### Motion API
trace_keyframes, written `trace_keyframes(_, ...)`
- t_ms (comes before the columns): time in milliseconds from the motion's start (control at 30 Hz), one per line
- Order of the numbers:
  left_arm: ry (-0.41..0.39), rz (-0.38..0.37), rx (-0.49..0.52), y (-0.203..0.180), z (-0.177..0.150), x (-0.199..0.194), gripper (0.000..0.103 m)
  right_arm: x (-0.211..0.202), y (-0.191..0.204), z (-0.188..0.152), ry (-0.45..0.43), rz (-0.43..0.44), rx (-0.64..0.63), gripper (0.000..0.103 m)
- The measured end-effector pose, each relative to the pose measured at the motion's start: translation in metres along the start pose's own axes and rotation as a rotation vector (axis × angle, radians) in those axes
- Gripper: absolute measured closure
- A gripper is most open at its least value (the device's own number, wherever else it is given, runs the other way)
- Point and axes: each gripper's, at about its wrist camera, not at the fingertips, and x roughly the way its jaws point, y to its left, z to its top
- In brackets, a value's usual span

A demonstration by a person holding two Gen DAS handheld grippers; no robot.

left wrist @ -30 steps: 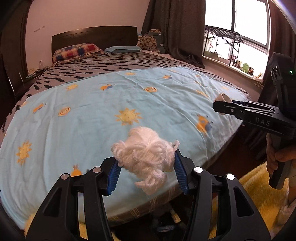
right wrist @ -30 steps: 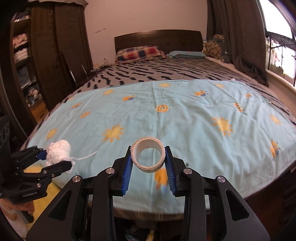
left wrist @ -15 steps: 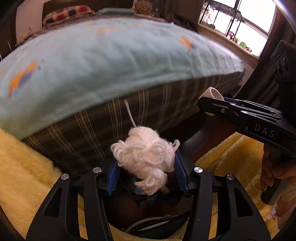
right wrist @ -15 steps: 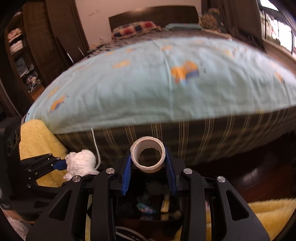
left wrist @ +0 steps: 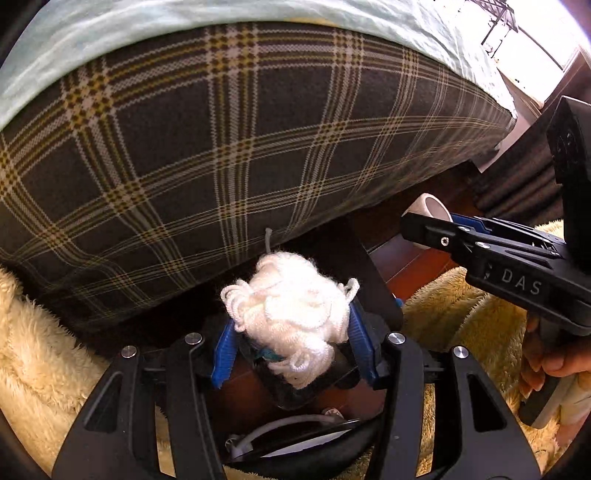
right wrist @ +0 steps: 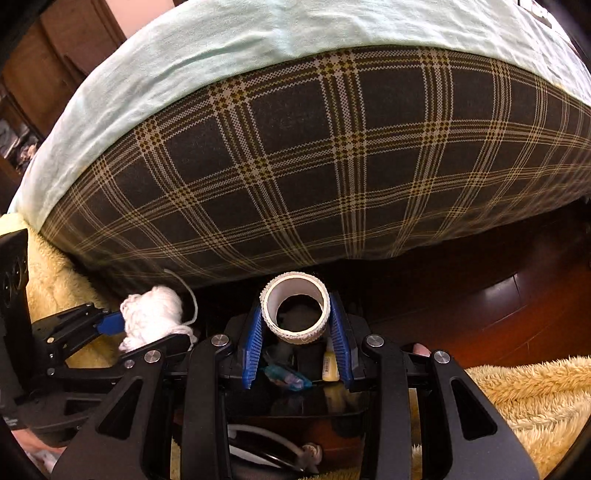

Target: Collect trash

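Left wrist view first: one wad of white yarn (left wrist: 291,314) sits pinched between the two blue pads of the left gripper (left wrist: 291,332), jaws roughly half closed around it, with one loose strand poking up from the top. Over on the right of that view the right gripper (left wrist: 430,218) comes in sideways, and only a slice of its cargo shows past the black finger. A few fingers of the person's hand (left wrist: 546,362) wrap its handle at the edge, the rest cut off.

Right wrist view clears that up: it's one roll of white tape (right wrist: 295,312), opening facing the camera, clamped between that gripper's pads with the jaws fairly narrow. The yarn wad (right wrist: 153,317) and left gripper (right wrist: 122,325) show at the left here too.

So that's two pieces of trash, one per gripper, both held low in front of the plaid side of the bed (right wrist: 314,166), which has a pale blue sheet (right wrist: 258,33) hanging over the top edge. Directly below the tape is one black bin (right wrist: 295,402) (I think a bin, it's mostly hidden behind the gripper bodies) with a yellowish tube (right wrist: 330,363) and a teal wrapper (right wrist: 284,376) inside; anything else in there is too dark to make out. Fluffy yellow rug (right wrist: 517,391) on both sides, dark wood floor (right wrist: 498,302) to the right.
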Motion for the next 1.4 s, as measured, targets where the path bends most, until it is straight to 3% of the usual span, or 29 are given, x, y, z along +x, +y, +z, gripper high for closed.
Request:
trace_keyframes(367, 0.019, -0.011, -0.009, 0.002, 0.004, 0.009, 0.044, -0.001, -0.009, 0.01, -0.005, -0.002, 0.024, 0.066)
trace_keyframes(633, -0.013, -0.012, -0.012, 0.01, 0.002, -0.003, 0.028, -0.016, -0.028, 0.021, -0.043, -0.008, 0.051, 0.04)
trace_keyframes(733, -0.043, -0.005, -0.015, 0.011, 0.002, -0.012, 0.023, -0.033, -0.036, 0.025, -0.083, -0.02, 0.06, 0.025)
trace_keyframes(800, -0.081, -0.001, -0.014, 0.011, 0.003, -0.024, 0.016, -0.046, -0.037, 0.028, -0.128, -0.046, 0.05, 0.011)
trace_keyframes(933, -0.181, 0.027, -0.015, 0.012, 0.009, -0.055, 0.008, -0.078, -0.038, 0.037, -0.209, -0.077, 0.021, 0.003)
trace_keyframes(1100, -0.306, 0.06, 0.002, 0.008, 0.025, -0.112, 0.008, -0.127, -0.037, 0.054, -0.297, -0.133, 0.002, 0.003)
trace_keyframes(1233, -0.422, 0.096, 0.035, -0.004, 0.038, -0.159, 0.008, -0.18, -0.024, 0.067, -0.422, -0.183, -0.02, 0.003)
trace_keyframes(1400, -0.544, 0.139, 0.039, -0.013, 0.046, -0.211, 0.008, -0.234, -0.01, 0.078, -0.522, -0.193, -0.06, 0.003)
